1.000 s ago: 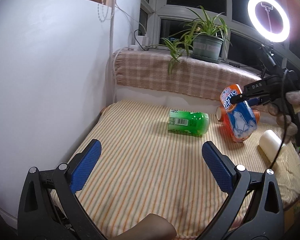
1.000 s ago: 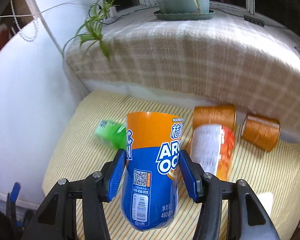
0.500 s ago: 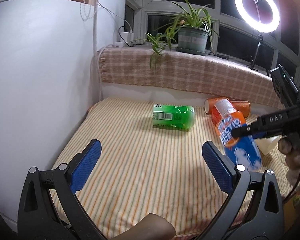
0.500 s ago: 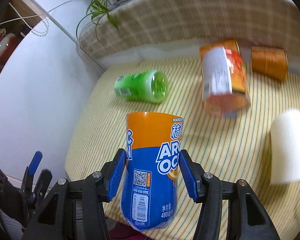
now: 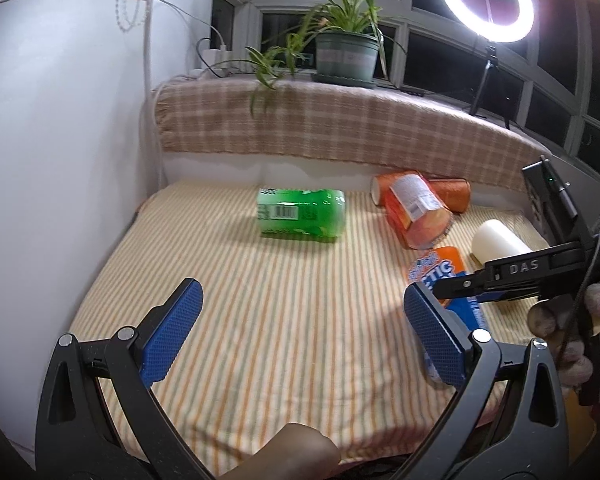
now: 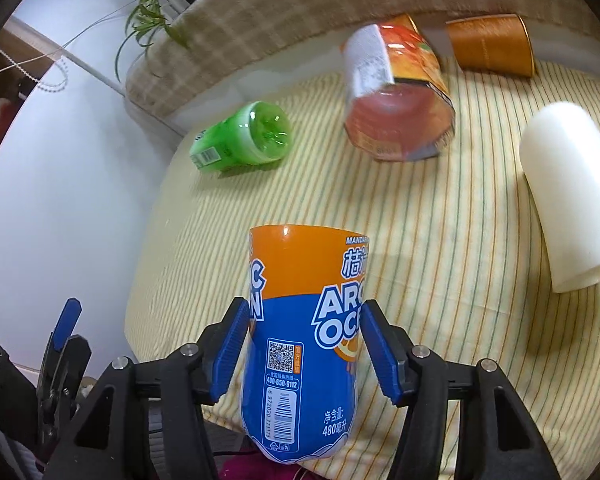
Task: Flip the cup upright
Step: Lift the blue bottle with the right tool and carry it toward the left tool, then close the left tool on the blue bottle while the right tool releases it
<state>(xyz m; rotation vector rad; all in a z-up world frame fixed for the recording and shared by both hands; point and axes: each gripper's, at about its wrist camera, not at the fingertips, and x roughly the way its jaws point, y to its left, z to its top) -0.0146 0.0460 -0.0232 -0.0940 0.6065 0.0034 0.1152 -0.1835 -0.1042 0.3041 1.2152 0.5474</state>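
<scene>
Where the striped cloth (image 5: pixel 284 312) covers the table nearest the cameras, the left gripper (image 5: pixel 300 332) hangs over it with its blue pads spread wide and nothing between them. Just to its right, the right gripper (image 6: pixel 302 344) is clamped on the blue-and-orange cup (image 6: pixel 300 344), whose orange end points forward over the cloth's near right part; in the left wrist view the same cup (image 5: pixel 440 268) shows tilted between the black fingers.

Further off lie four more containers, all on their sides: one white cup (image 6: pixel 572 200) to the right, one green cup (image 5: pixel 302 216) mid-table, one red-orange labelled cup (image 5: pixel 416 212), and one plain orange cup (image 6: pixel 492 46) behind it near the back edge. That makes five in all, one held.

Beyond the table, a checked cloth (image 5: pixel 340 124) drapes a ledge carrying one potted plant (image 5: pixel 346 56). One ring light (image 5: pixel 486 0) glows before dark windows, and a white curved wall (image 5: pixel 60 140) closes the left.
</scene>
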